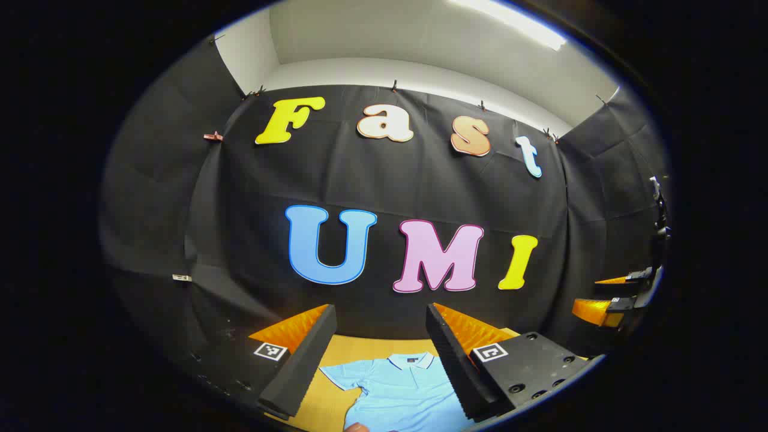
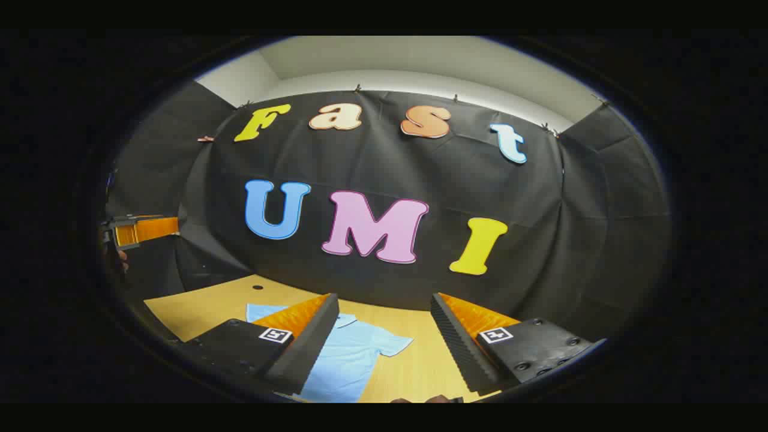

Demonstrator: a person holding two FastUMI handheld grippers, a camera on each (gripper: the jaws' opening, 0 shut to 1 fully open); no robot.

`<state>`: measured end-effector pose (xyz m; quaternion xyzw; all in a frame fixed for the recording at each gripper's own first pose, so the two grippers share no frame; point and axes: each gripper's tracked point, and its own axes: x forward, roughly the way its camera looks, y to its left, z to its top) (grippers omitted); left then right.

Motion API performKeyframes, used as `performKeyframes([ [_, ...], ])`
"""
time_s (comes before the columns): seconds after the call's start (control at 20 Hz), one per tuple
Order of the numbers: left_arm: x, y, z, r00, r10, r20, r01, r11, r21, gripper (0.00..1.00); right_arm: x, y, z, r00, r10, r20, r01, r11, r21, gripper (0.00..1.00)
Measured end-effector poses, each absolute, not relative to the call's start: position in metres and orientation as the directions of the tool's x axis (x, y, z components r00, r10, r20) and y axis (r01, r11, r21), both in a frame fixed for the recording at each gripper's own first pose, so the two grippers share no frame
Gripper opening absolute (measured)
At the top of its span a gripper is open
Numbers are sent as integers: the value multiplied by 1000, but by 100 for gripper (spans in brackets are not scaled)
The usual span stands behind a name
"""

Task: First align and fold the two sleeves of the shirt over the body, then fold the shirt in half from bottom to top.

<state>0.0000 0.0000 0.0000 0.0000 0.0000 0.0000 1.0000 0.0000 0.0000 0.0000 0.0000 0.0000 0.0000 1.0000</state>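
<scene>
1. Your shirt (image 1: 399,390) is a light blue short-sleeved polo of soft, smooth cloth, with a ribbed collar edged in white. It lies flat on the desk (image 2: 198,309), collar toward the booth wall.
2. The desk is pale wood with a fine, even grain, and a small dark round hole shows near its far edge in the right gripper view.
3. In that view the shirt (image 2: 351,360) has one sleeve spread out flat to the side, unfolded.
4. Your left gripper (image 1: 381,354) hangs above the shirt with its jaws spread wide. Nothing is between them and they touch nothing. The fingers (image 1: 300,360) are wedge-shaped blocks with ridged, saw-toothed inner faces.
5. Your right gripper (image 2: 384,342) is also held above the desk, jaws wide apart and empty. The shirt's sleeve and bare wood show in the gap.
6. Each gripper carries flat black plates with screw holes and small square printed markers.
7. A fingertip shows at the bottom edge of the left gripper view, just over the shirt.
</scene>
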Motion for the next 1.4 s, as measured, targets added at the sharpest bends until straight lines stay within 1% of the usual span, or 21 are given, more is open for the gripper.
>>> performKeyframes([
  [0.05, 2, 1, 1, 1000, 0, 1, 0, 1000, 1, 96, -1, 4, 2, 1000, 1, 0, -1, 1000, 12, 95],
  [0.25, -1, 7, 6, 1000, 7, 16, -7, 1000, 17, 96, 1, 12, 6, 1000, 0, 4, -1, 999, 41, 96],
  [0.3, -1, 9, 6, 1000, 8, 13, -8, 1000, 23, 96, 0, 14, 6, 1000, -2, 2, 2, 999, 39, 95],
  [0.35, -1, 12, 3, 1000, 8, 7, -8, 1000, 25, 96, 2, 16, 5, 1000, -2, -2, 2, 999, 38, 96],
  [0.55, -7, 23, 0, 1000, 10, -16, -10, 1000, 15, 96, 5, 26, 8, 1000, 8, -5, -8, 999, 48, 96],
  [0.7, -9, 31, 5, 1000, 12, 2, -12, 1000, 23, 96, 10, 34, 10, 1000, 19, -5, -18, 998, 53, 95],
  [0.75, -11, 34, 7, 1000, 11, 5, -11, 1000, 29, 96, 12, 35, 11, 1000, 18, -5, -18, 998, 53, 96],
  [0.95, -11, 43, 4, 1000, 4, 1, -4, 1000, 20, 96, 22, 40, 12, 999, 23, -33, -20, 996, 81, 97],
  [1.15, -8, 51, 1, 1000, -3, 9, 3, 1000, 14, 96, 44, 28, 14, 999, 11, -31, -11, 1000, 28, 97],
  [1.35, -2, 54, -9, 1000, 10, -16, -11, 1000, -2, 96, 82, 9, -7, 995, 17, -101, -13, 999, 38, 97],
  [1.4, 1, 56, -12, 1000, 20, -17, -20, 1000, 4, 96, 96, 4, -14, 993, 22, -114, -18, 999, 42, 95],
])
